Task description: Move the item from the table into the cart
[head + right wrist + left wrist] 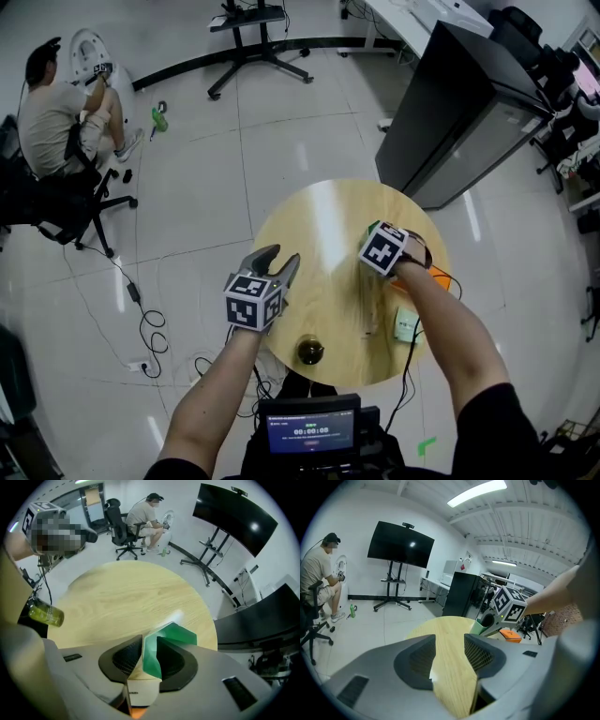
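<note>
seated person [47,122], black screen on stand [401,544], black cabinet [459,112]

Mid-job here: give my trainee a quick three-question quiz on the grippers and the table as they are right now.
1. True or false: the left gripper holds nothing.
2. What is the right gripper shut on? A a spoon; B the green item; C a mug.
3. Fill in: the wooden table is ___ in shape.
Key: 1 true; 2 B; 3 round.
</note>
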Demonstrator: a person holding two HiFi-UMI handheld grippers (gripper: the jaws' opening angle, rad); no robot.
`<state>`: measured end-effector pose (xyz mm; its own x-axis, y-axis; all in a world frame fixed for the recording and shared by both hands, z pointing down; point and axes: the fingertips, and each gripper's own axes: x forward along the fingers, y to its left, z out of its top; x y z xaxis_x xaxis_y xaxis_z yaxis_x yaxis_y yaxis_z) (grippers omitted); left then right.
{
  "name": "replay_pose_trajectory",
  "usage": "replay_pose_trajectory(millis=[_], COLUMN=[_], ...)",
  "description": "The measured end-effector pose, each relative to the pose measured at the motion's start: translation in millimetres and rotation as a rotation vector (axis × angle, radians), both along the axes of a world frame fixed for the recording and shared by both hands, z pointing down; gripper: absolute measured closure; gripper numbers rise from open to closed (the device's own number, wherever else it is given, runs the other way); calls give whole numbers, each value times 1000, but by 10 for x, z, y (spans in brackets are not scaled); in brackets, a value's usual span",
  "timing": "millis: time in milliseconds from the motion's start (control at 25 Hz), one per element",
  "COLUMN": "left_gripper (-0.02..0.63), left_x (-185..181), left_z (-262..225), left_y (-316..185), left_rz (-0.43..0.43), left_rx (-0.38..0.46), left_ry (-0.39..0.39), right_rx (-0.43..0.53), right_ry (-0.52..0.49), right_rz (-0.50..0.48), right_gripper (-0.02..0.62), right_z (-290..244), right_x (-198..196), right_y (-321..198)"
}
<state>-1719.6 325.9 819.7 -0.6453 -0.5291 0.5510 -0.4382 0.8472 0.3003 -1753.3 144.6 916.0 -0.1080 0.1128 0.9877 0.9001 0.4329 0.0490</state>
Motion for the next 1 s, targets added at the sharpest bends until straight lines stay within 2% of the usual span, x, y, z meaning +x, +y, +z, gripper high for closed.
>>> replay_pose_trajectory(millis=[40, 120, 200, 400, 560, 800, 1000], left_gripper=[410, 410, 410, 411, 422, 422, 430], left_x=[4, 27, 64, 33, 25, 194, 500], left_z=[22, 42, 45, 18, -113, -596, -1219], left_y=[8, 47, 61, 20, 61, -29, -177], left_rz=[-1, -5, -6, -3, -15, 12, 39], left_rx=[-1, 1, 6, 3, -6, -19, -10], left_ry=[4, 7, 7, 3, -12, -59, -118], right_rx=[37, 49, 30, -11, -102, -257, -357], right_ry=[-4, 10, 17, 9, 10, -78, -187], right_rz=[-14, -17, 11, 46, 72, 120, 157], right_gripper=[519, 548, 584, 595, 595, 595, 595], right_z=[17, 48, 62, 53, -107, -791, -1604], right_x=[3, 48, 93, 64, 88, 186, 503], right_y=[-52, -57, -50, -90, 30, 134, 0])
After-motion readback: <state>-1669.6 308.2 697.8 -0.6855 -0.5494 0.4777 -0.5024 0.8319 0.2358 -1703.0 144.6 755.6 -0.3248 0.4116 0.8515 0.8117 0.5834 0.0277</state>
